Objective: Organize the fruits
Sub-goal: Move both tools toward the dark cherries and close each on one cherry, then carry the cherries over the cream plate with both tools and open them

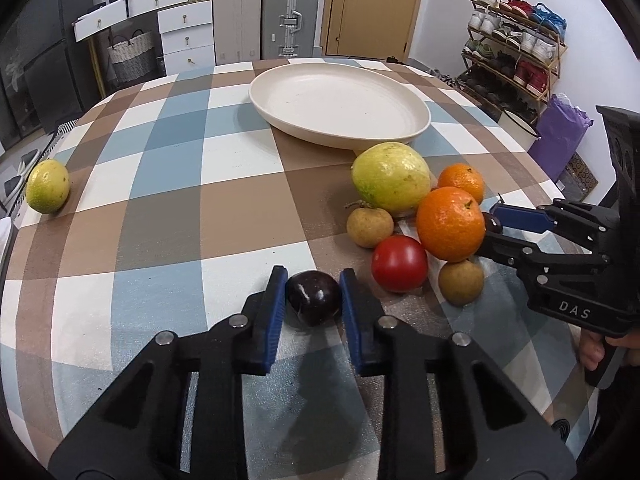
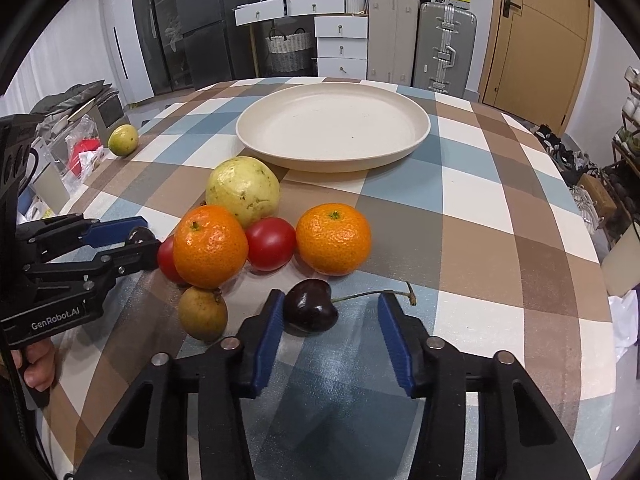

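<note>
A cream plate (image 1: pixel 416 120) (image 2: pixel 416 136) sits empty at the far middle of the checked table. My left gripper (image 1: pixel 313 285) is shut on a dark plum (image 1: pixel 314 297), down at the cloth; it also shows in the right wrist view (image 2: pixel 140 235). My right gripper (image 2: pixel 332 312) is open around a dark cherry (image 2: pixel 310 308) with a long stem; its left pad touches the cherry. A pile lies between the grippers: a green guava (image 1: pixel 390 176) (image 2: pixel 242 190), two oranges (image 1: pixel 450 224) (image 2: pixel 332 238), a red tomato (image 1: pixel 399 263) (image 2: pixel 270 249), and small brown fruits (image 1: pixel 369 226) (image 2: pixel 202 312).
A lone yellow-green fruit (image 1: pixel 47 186) (image 2: pixel 123 140) lies near the table's left edge. Drawers, suitcases (image 1: pixel 290 16) and a shoe rack (image 1: pixel 516 48) stand beyond the table. A purple bag (image 1: pixel 560 136) sits on the floor at right.
</note>
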